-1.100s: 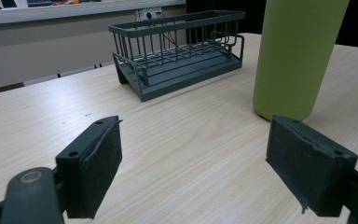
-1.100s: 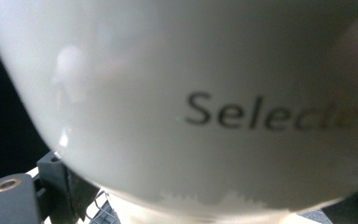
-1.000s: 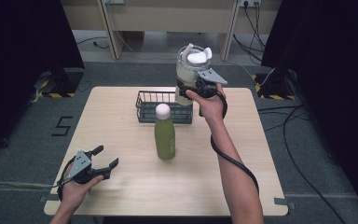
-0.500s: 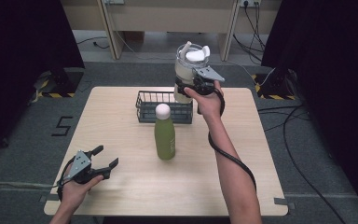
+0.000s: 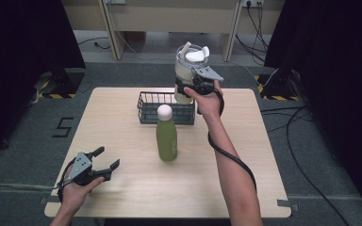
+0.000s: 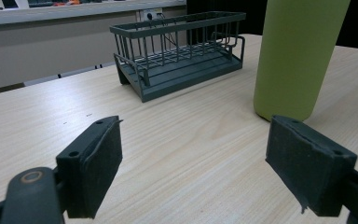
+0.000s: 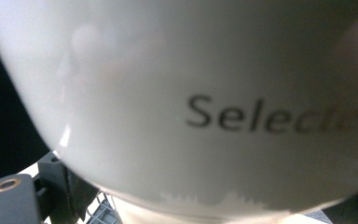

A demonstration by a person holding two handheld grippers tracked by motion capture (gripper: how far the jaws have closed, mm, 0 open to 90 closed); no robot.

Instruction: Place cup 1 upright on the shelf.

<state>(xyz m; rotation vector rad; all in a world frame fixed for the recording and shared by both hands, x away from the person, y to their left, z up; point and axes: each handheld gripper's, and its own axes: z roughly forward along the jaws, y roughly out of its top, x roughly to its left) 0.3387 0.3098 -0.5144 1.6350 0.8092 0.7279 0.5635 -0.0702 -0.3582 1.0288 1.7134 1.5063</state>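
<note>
Items on view, as we log them. Table (image 5: 122,108): pale wood, rectangular. Wire basket (image 5: 166,107): dark grey, standing at the far middle of the table; in the left gripper view (image 6: 179,53) we see its floor bare. Green bottle (image 5: 166,133): white cap, upright, just in front of the basket; we see its lower body close at the right of the left gripper view (image 6: 298,56). White jug (image 5: 189,71): clear upper part with a white lid, held in the air above the basket's right end, clear of the table; in the right gripper view (image 7: 191,102) we read blurred lettering, "Selec", on its side. Right gripper (image 5: 192,89): jaws clamped around the jug's lower body. Left gripper (image 5: 104,160): near the table's front left corner, jaws spread wide, nothing between them.
</note>
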